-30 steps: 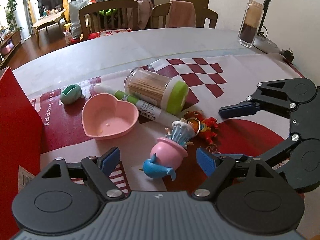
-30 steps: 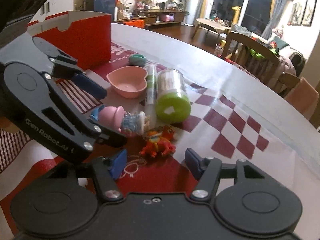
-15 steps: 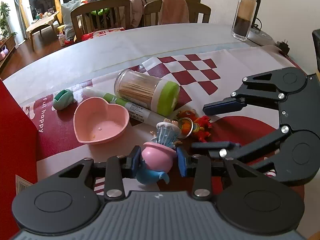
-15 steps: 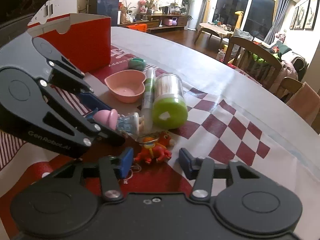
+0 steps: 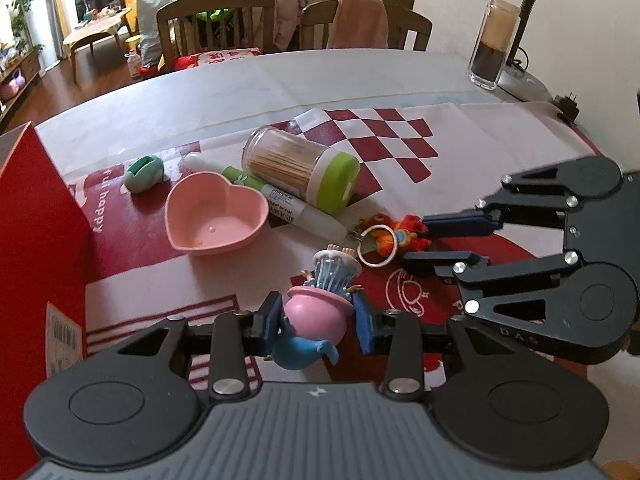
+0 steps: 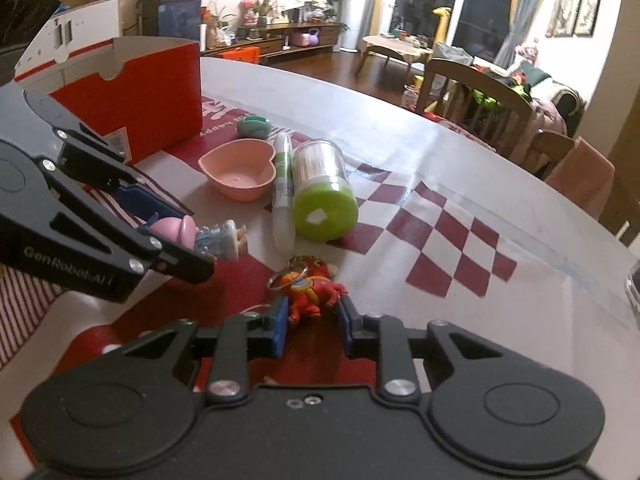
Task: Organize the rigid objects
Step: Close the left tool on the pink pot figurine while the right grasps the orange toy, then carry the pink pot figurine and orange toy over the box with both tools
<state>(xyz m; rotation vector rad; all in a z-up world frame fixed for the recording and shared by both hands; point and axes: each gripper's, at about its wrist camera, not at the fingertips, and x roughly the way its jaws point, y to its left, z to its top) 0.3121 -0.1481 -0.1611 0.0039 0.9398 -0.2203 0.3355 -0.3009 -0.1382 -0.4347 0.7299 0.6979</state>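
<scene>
Red box (image 5: 36, 248) cut off at left

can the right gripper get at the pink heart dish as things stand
Probably not directly. The right gripper is closed around the red keychain toy, and the left gripper, holding the pink figurine, sits partly across the path to the pink heart dish.

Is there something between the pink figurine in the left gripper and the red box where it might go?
Nothing visible. The left gripper holds the pink figurine, and the cloth toward the red box is bare; the pink heart bowl lies farther back.
</scene>
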